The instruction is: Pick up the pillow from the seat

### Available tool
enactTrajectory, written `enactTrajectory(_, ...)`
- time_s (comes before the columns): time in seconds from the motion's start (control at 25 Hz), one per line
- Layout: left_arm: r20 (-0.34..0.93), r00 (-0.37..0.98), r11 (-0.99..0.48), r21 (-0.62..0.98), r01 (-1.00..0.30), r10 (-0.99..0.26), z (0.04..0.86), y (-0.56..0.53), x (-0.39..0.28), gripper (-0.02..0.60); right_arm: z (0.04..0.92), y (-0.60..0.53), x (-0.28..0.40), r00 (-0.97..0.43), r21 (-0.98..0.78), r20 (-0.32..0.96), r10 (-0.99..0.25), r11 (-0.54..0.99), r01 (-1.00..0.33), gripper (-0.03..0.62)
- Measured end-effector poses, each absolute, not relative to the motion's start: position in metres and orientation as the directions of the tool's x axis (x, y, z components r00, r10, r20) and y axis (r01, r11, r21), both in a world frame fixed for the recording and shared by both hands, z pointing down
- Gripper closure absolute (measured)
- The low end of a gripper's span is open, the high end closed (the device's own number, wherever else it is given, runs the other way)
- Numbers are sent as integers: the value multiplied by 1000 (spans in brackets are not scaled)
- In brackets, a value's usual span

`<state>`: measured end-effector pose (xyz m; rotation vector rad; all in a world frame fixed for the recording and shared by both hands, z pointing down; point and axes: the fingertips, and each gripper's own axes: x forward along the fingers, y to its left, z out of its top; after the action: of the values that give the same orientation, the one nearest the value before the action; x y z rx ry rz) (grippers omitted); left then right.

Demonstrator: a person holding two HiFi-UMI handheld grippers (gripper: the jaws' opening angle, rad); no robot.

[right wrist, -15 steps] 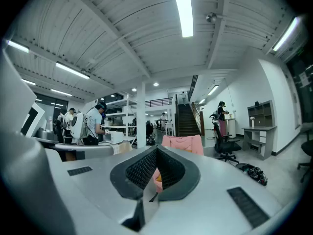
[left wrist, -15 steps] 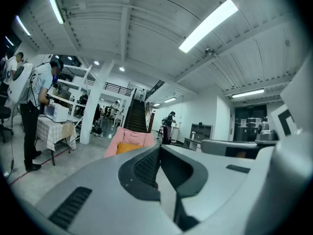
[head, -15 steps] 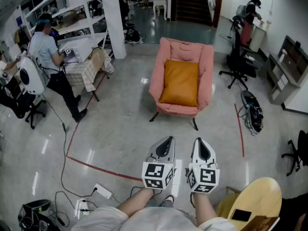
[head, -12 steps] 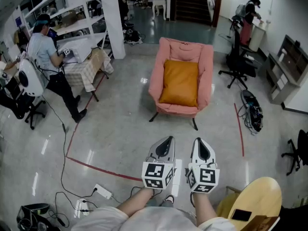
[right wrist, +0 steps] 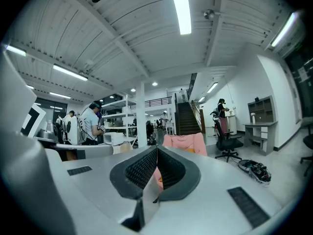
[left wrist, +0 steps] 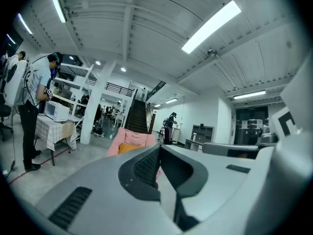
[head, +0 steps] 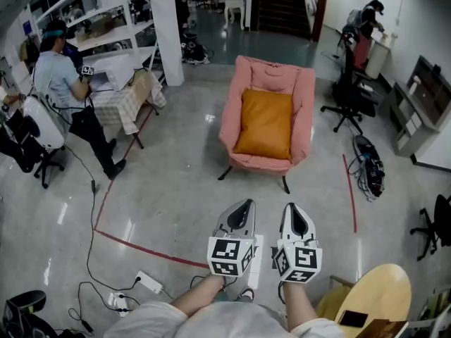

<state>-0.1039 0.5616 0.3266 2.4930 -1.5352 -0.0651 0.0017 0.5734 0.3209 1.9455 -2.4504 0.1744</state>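
Head view, far left: person [head: 60,83] standing at a table with a checked cloth [head: 134,101], well apart from the seat.
Floor, lower left: white power strip [head: 149,280] with trailing cables, just beside a red line [head: 141,246] marked on the floor.
Armchair [head: 229,111]: pink, on dark legs, alone in the middle of the floor, front turned toward the camera.
Left gripper [head: 247,204]: held low in front of the body, marker cube toward the camera. In the left gripper view, jaws pressed together with nothing between them and the armchair far beyond the tips.
Pillow [head: 266,124]: orange, propped against the backrest with its lower edge on the seat cushion. Untouched, well ahead of both grippers.
Right gripper [head: 293,207]: just beside the left one and level with it. In the right gripper view, pads meeting along one line, fully closed and empty.
Office chair [head: 347,94]: black, near the armchair's right side.
Cable bundle [head: 369,164]: dark, lying on the floor below the office chair.
Far right, back: second person [head: 363,30] at a counter.
Lower right corner: rounded wooden surface [head: 377,294] with a dark phone [head: 351,319] lying on it.
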Motion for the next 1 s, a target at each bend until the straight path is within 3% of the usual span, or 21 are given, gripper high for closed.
enactTrajectory(0.48,102,463,-437,203,-876,-880,351,523,-153,574,341,544,-12,-134,-131,61,-989,125,-983,565)
enactTrajectory(1.0,152,458,-427,196,-883,-876,372,439,-147,574,363,464,15,-84,-150,122,-989,65,-987,565)
